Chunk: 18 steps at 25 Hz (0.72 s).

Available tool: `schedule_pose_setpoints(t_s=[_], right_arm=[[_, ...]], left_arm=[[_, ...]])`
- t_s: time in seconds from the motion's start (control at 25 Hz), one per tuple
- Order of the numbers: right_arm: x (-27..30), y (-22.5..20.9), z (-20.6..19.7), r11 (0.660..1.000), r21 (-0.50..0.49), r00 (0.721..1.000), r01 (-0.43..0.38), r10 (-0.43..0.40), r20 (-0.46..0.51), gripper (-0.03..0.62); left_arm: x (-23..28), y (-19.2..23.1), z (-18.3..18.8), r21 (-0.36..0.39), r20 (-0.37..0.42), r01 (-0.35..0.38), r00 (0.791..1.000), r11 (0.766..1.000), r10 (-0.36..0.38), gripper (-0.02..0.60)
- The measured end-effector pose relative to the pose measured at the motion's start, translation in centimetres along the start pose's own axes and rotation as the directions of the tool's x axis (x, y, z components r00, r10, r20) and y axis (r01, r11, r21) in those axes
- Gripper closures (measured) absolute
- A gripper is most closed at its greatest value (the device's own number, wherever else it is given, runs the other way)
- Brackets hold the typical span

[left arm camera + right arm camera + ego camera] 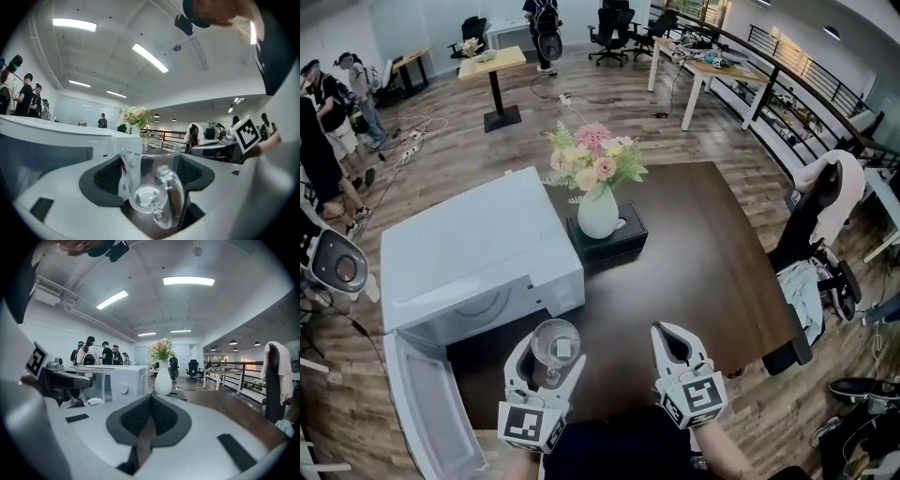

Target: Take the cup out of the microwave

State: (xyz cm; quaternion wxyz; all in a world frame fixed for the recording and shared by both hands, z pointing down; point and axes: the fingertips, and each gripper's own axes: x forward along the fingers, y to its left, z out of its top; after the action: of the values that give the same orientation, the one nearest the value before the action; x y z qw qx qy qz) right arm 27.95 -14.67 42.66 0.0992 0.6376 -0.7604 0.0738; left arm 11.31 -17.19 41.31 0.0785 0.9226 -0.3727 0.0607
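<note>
Cup [549, 339] is slippery glass: your left gripper [551, 364] pinches it, your right gripper [674, 337] is pressed together; loosen and it may fall.

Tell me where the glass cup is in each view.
Head view: glass cup bottom centre, in the left gripper, outside the microwave.
Left gripper view: glass cup dead centre, between the jaws.
Right gripper view: glass cup far left, mid-height.
Shared landmark: the white flower vase, in all three.
</note>
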Motion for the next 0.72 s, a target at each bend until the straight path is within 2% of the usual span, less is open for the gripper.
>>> schedule_pose_setpoints(t_s=[0.32,0.72], right_arm=[[-2.0,-2.0,-1.0,0.996,0.025,0.996,0.083,-0.083,-0.021,0.600],[-2.2,-1.9,-1.5,0.993,0.075,0.996,0.092,-0.090,-0.028,0.602]], left_arm=[[0.9,-1.1,-1.2,0.002,-0.015,0.021,1.000,1.000,-0.021,0.219],[1.3,-0.8,-1.8,-0.014,-0.023,0.027,0.999,1.000,-0.027,0.219]])
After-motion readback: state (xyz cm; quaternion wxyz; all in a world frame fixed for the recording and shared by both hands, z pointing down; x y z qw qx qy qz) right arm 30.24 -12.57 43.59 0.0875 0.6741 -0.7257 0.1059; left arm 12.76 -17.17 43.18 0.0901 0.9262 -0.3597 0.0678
